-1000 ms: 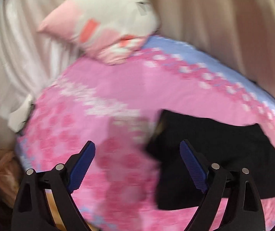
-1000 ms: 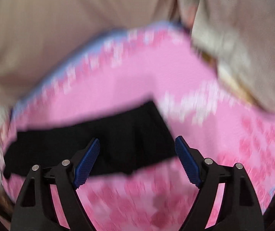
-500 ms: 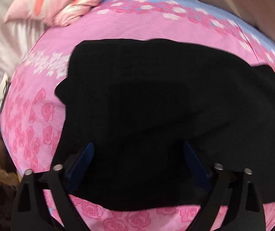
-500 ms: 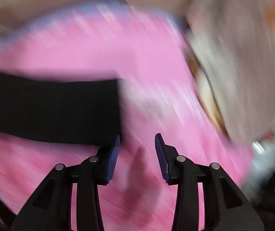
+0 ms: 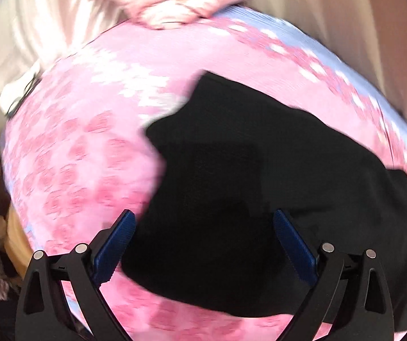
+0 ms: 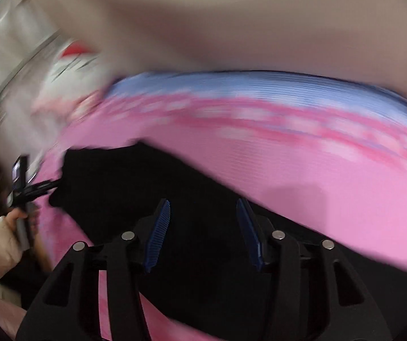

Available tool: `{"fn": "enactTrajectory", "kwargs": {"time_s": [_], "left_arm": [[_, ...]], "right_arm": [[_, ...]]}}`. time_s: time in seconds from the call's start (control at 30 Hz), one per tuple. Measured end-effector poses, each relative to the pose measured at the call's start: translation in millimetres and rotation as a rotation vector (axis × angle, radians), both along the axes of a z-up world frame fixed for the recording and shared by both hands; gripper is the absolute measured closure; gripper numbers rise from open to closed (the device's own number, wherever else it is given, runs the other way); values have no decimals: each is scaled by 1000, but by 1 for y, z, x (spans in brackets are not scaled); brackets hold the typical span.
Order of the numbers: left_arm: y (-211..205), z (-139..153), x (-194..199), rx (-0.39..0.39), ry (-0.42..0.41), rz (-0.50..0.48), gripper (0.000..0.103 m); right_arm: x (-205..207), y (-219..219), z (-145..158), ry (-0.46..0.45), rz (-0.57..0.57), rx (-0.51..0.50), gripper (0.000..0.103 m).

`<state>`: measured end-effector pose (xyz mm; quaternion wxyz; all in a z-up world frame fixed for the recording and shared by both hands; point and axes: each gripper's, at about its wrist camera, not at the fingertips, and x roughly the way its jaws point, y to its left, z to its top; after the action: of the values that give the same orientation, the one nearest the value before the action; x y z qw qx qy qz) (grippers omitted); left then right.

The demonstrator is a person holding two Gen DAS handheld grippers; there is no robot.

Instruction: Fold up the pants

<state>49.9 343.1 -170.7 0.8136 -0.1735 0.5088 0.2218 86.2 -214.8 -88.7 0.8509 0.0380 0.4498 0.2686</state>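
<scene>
Black pants (image 5: 260,170) lie flat on a pink flowered bedsheet (image 5: 89,142). My left gripper (image 5: 203,233) is open and empty, hovering over the near left part of the pants. In the right wrist view the pants (image 6: 146,184) stretch from left to lower right. My right gripper (image 6: 202,221) is open and empty above them. The left gripper (image 6: 32,187), held by a hand, shows at the left end of the pants. Both views are motion-blurred.
A pink and white pillow (image 5: 175,0) lies at the head of the bed. Beige curtains (image 6: 231,14) hang behind the bed. A white sheet (image 5: 32,42) drapes at the left. The bed's blue edge (image 6: 260,85) runs along the far side.
My left gripper pulled back and left from over the pants. My right gripper swung left over the pants and its jaws widened a little.
</scene>
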Motion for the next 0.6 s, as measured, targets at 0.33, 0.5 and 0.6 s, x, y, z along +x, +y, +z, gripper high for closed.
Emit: {"fn": "enactTrajectory", "kwargs": {"time_s": [0.33, 0.5, 0.6], "left_arm": [[109, -19, -72, -285, -93, 128, 7], [82, -21, -75, -342, -114, 43, 7], [58, -18, -68, -265, -58, -59, 7]], "right_arm": [[59, 328, -28, -46, 566, -133, 53], [36, 448, -62, -129, 843, -354, 53], [37, 466, -76, -179, 916, -448, 85]]}}
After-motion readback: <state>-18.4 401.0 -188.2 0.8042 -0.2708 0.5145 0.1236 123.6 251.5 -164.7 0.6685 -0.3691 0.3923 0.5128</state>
